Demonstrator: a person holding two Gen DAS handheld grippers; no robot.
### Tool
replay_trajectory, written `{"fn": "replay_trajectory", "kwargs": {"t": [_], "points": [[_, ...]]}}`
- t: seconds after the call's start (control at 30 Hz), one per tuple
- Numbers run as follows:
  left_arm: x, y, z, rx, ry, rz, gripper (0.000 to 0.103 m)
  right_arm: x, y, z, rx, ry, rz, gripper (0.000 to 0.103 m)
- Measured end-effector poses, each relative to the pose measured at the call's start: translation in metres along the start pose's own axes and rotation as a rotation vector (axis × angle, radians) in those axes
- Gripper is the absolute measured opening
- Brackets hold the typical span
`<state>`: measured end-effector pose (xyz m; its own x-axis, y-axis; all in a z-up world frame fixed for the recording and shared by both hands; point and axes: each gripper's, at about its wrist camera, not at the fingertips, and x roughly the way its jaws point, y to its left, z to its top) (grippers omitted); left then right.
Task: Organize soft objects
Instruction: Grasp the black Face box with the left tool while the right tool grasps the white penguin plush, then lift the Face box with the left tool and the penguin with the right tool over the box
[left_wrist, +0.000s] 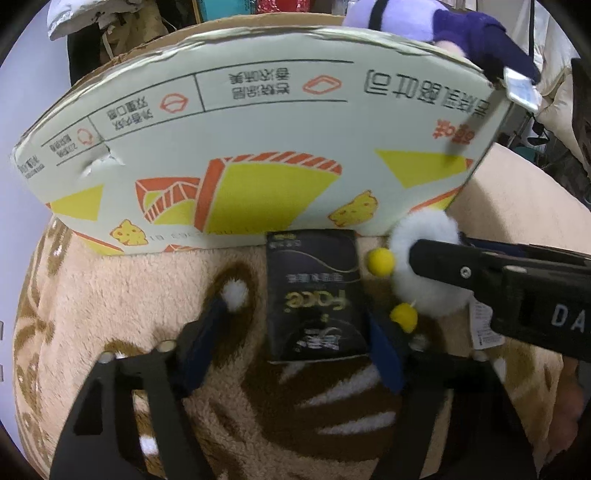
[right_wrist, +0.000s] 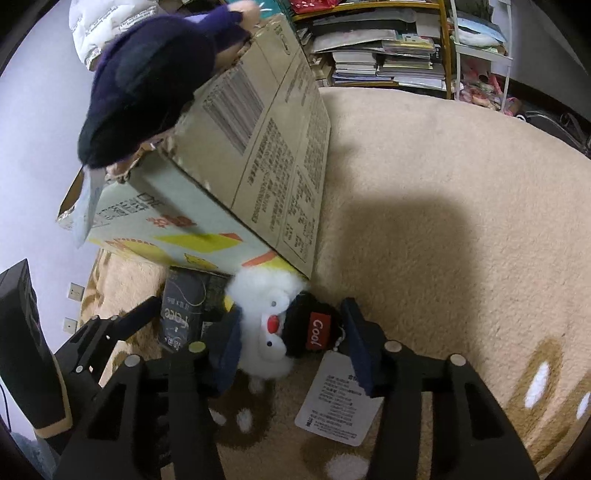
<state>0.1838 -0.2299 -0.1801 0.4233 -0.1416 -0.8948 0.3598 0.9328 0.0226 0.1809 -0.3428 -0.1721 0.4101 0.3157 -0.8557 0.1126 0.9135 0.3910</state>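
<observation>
A white plush duck with a black "Cool" cap and a paper tag lies on the beige blanket at the corner of a cardboard box. My right gripper is open, its blue pads either side of the duck. In the left wrist view the duck shows with yellow feet. My left gripper is open around a black tissue pack lying against the box. A purple plush toy hangs over the box rim; it also shows in the left wrist view.
Shelves with stacked books stand beyond the blanket. A black speaker stands at the left. A white padded item lies behind the box.
</observation>
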Motion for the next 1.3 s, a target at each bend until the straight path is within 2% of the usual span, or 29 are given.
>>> {"fn": "replay_trajectory", "kwargs": {"t": [0.03, 0.1, 0.17, 0.37, 0.6, 0.8, 1.13, 1.3], "points": [[-0.002, -0.003, -0.002, 0.003, 0.0, -0.006, 0.06, -0.001, 0.0, 0.0, -0.008, -0.004, -0.007, 0.05], [-0.004, -0.003, -0.002, 0.007, 0.001, -0.023, 0.046, -0.003, 0.003, -0.004, -0.015, -0.015, -0.019, 0.049], [-0.007, -0.003, -0.002, 0.006, 0.001, -0.027, 0.046, -0.004, 0.007, -0.006, -0.025, -0.028, -0.03, 0.044], [-0.012, 0.002, -0.007, 0.003, 0.023, -0.063, 0.045, -0.013, 0.017, -0.014, -0.064, -0.073, -0.068, 0.043], [-0.026, 0.016, -0.016, -0.033, 0.007, -0.051, 0.045, -0.033, 0.023, -0.023, -0.047, -0.117, -0.095, 0.043], [-0.063, 0.019, -0.029, -0.025, -0.065, -0.052, 0.045, -0.07, 0.029, -0.03, -0.04, -0.199, -0.076, 0.043], [-0.139, 0.016, -0.045, 0.068, -0.215, 0.042, 0.045, -0.115, 0.068, -0.04, -0.127, -0.278, -0.072, 0.043], [-0.161, 0.03, -0.044, 0.045, -0.245, 0.023, 0.045, -0.141, 0.083, -0.04, -0.127, -0.333, -0.043, 0.043]]}}
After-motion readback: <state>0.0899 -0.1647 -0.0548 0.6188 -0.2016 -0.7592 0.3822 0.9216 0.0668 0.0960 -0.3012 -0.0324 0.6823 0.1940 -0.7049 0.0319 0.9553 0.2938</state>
